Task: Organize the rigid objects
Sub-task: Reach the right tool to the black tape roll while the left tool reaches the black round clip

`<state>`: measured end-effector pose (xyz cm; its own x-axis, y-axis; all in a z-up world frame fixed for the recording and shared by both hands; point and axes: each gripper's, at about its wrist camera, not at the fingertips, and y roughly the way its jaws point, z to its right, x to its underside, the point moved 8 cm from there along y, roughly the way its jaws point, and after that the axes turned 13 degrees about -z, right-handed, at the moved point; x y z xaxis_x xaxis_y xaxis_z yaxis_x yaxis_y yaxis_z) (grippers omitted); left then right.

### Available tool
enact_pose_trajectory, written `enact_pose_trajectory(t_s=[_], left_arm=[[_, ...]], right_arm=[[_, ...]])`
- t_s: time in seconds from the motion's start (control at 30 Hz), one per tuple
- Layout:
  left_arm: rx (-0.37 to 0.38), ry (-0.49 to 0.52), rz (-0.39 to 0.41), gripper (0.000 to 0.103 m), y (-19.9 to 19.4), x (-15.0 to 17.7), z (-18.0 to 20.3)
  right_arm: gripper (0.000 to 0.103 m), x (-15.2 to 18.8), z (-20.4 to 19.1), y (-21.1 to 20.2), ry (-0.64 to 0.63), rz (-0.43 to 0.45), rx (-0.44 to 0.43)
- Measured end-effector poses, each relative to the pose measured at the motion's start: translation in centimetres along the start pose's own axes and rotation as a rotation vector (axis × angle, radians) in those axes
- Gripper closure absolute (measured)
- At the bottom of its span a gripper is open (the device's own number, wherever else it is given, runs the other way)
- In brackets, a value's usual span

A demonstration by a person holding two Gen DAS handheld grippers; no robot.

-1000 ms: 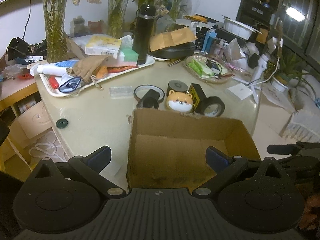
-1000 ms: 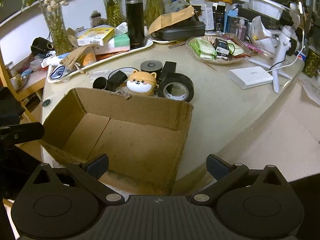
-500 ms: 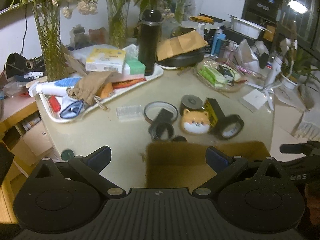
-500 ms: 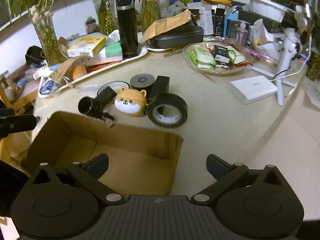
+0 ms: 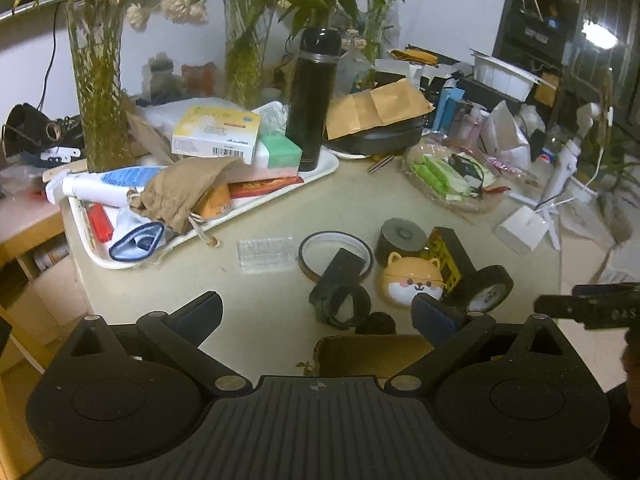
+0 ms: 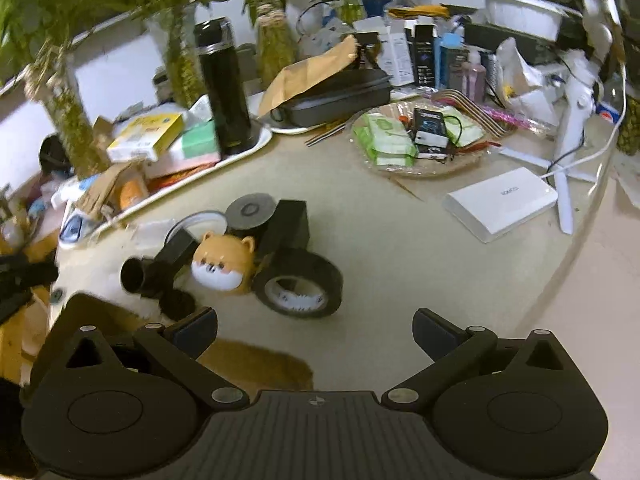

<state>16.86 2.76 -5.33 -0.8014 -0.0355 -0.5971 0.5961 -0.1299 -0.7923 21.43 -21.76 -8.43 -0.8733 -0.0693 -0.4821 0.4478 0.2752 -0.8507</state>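
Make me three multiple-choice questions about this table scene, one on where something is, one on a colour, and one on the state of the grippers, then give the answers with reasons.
1. Where does the tall black flask stand?
A. on the white tray
B. inside the cardboard box
C. on the white flat box

2. What colour is the dog-face case beside the black tape roll?
A. blue and grey
B. orange and white
C. green and black

3. How are the two grippers?
A. both shut on tape
B. left shut, right open
C. both open, holding nothing

Answers:
1 A, its base rests on the tray's far corner.
2 B, an orange top with a white muzzle.
3 C, the left gripper and right gripper each show fingers wide apart with only table between them.
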Motion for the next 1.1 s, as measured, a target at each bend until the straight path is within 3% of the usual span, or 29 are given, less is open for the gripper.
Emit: enact_pose_trajectory(t_s=[0.33,0.63,0.73,0.97,1.07,1.1], left_arm=[[0.016,-0.007,-0.028,0.0,0.7,0.2,-0.2],[-0.002,0.026,-0.023,0.0,0.7,0.5,-0.3],[0.0,0.024,-0.022,0.0,0.7,0.6,-0.4],[0.0,0.036,-0.017,0.0,0.5,0.6,-0.2],[0.002,0.042,-0.018,0.0,0.6,0.7,0.0],[0.004,0.043,-0.019,0.0,0.6,0.6,0.1]], right_arm=[[0.0,-2.0,-0.2,3.6,-0.037,-0.04,0.01],[0.001,-3.3,-0.4,6.9,0.072,-0.137,-0.053],[0.008,-3.3,-0.5,7.9,0.103,-0.174,-0.064],[0.013,-3.5,-0.7,9.0,0.157,-0.206,-0.09],[0.028,-3.4,-0.4,9.6,0.192,-0.231,-0.116],[0.028,-3.4,-0.3,9.6,0.197,-0.233,-0.121]])
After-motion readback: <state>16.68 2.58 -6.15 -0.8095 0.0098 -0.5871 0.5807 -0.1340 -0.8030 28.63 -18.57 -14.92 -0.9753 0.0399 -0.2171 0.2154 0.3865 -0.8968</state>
